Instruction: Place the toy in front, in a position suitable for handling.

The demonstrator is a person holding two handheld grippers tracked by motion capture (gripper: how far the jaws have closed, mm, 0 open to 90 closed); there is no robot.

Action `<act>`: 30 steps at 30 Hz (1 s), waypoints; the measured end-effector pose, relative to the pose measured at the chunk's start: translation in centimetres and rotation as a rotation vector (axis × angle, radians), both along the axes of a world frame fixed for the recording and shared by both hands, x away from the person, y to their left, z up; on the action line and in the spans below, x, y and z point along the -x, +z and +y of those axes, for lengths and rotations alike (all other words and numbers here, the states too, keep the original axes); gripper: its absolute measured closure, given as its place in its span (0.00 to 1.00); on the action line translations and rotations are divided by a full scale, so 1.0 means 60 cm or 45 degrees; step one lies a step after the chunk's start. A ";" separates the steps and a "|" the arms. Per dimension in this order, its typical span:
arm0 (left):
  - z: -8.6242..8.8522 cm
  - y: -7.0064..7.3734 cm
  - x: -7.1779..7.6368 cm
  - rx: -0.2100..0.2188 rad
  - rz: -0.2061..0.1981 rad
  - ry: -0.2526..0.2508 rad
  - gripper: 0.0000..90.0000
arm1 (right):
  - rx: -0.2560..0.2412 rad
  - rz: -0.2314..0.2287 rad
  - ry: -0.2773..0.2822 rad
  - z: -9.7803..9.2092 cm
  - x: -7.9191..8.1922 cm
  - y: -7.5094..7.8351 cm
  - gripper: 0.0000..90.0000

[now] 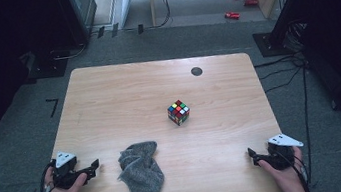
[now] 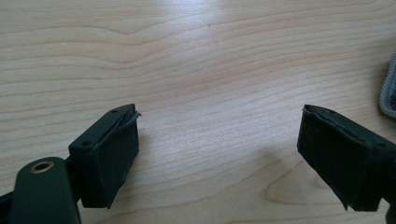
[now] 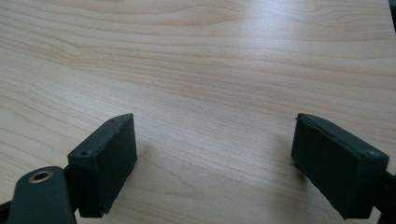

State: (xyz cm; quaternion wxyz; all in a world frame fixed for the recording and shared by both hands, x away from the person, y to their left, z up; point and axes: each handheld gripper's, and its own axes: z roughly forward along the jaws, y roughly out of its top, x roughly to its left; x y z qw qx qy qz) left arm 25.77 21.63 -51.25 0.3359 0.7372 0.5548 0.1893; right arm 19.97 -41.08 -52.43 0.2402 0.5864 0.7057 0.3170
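**Both grippers low at the near edge, cloth and cube ahead**

The left gripper (image 1: 90, 169) rests on the wooden surface (image 1: 122, 92), a crumpled grey cloth (image 1: 140, 169) just beside its jaws. The right gripper (image 1: 252, 154) sits well apart. A colourful puzzle cube (image 1: 178, 112) stands farther out, between both jaws' lines.

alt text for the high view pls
A person's two hand-held grippers, left and right, rest open at the near corners of a wooden table. Between them lie a crumpled grey cloth and, farther back, a scrambled cube.
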 end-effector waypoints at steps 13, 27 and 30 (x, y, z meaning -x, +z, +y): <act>-0.029 0.018 0.012 0.043 -0.069 -0.060 0.15 | -0.001 -0.006 0.004 0.000 -0.002 -0.001 0.16; -0.082 0.035 0.039 0.181 -0.126 -0.326 0.27 | 0.001 -0.008 0.010 0.000 -0.004 -0.001 0.16; -0.093 0.037 0.046 0.215 -0.126 -0.412 0.34 | 0.001 -0.008 0.011 0.000 -0.004 -0.001 0.16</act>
